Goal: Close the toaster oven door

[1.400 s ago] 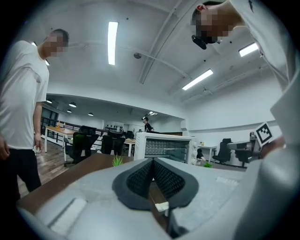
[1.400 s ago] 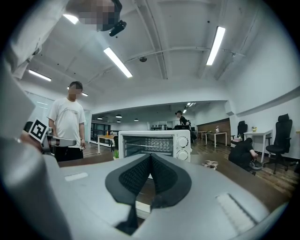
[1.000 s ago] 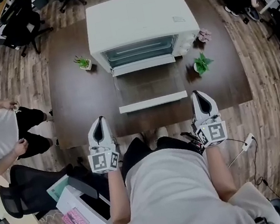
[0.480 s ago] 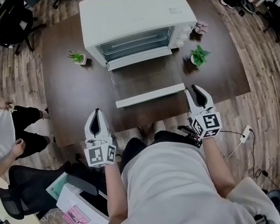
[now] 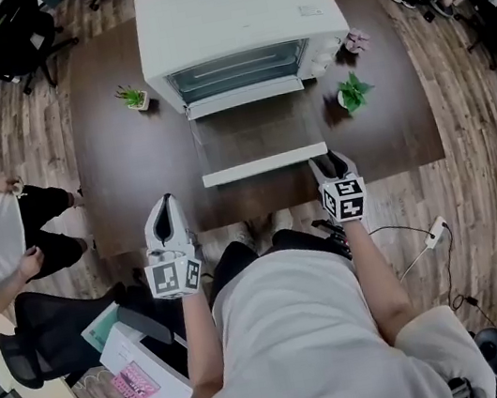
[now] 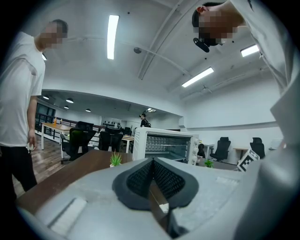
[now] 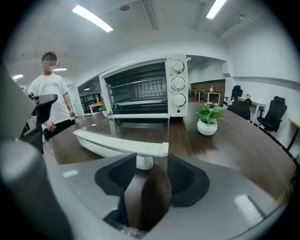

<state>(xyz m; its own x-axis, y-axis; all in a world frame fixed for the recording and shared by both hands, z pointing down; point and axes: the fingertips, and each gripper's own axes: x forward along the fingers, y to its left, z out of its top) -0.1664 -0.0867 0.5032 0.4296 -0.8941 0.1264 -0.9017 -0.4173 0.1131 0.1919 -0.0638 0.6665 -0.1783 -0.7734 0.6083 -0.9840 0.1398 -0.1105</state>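
The toaster oven [image 5: 230,15] sits at the table's [image 5: 124,167] 12 o'clock side. Its door [image 5: 255,130] lies dropped flat toward 6 o'clock, with the white handle [image 5: 264,165] along its near edge. The right gripper [image 5: 331,166] reaches forward on an extended forearm, nose tilted down, at the handle's 3 o'clock end. Its jaws have just been opening and stand apart, the handle's end post in the gap, pads not pressing it. The left gripper [image 5: 166,212] hangs roughly level at the door's 7 o'clock, over the table's near edge and well apart from the handle, jaws together on nothing.
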